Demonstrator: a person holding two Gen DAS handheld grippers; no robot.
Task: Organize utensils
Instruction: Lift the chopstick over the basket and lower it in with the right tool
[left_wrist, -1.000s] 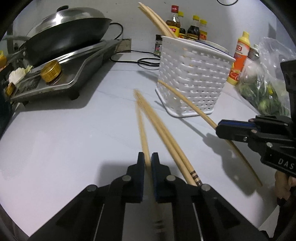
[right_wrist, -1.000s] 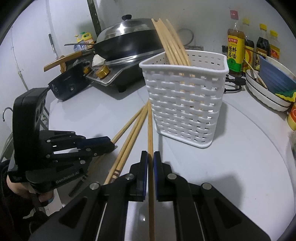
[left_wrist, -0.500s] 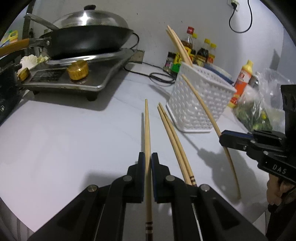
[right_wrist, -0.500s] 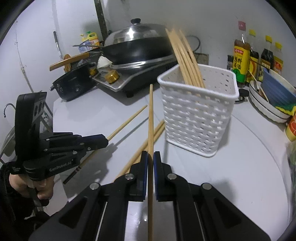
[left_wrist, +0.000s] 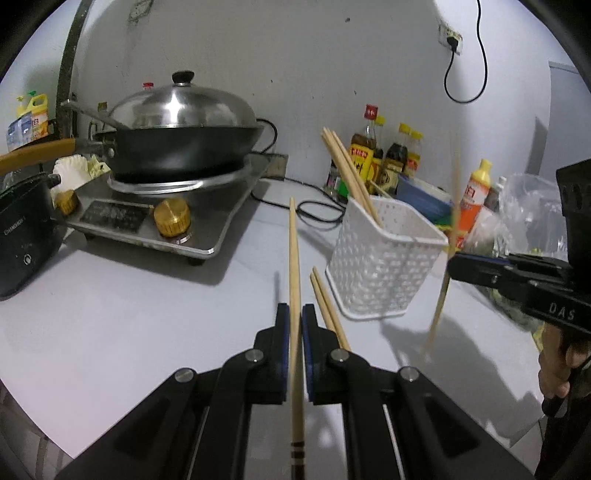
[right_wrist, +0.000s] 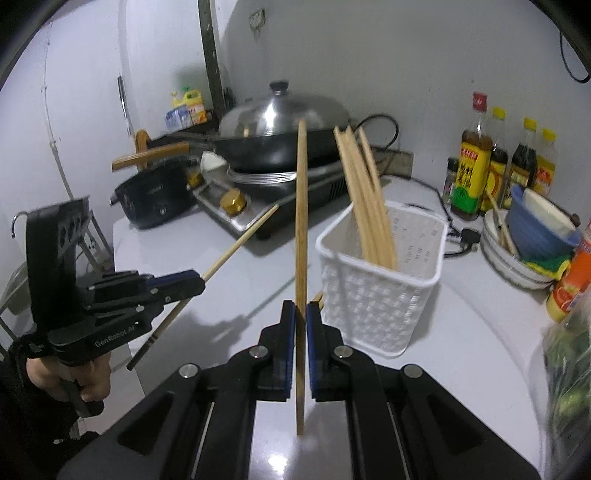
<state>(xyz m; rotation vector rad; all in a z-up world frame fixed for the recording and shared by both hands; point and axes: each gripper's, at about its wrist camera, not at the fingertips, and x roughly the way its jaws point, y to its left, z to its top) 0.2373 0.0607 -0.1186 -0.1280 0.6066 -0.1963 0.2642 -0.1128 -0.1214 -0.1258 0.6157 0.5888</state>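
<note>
Each claw – left (left_wrist: 294, 325) and right (right_wrist: 301, 321) – pinched one chopstick (left_wrist: 294, 266) tight, yet a long, thin stick could pivot and miss the basket (left_wrist: 384, 266).

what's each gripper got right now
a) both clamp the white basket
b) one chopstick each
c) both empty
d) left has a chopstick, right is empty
b: the left gripper is shut on a chopstick, and the right gripper is shut on another chopstick, both lifted off the counter beside the white basket.
</note>
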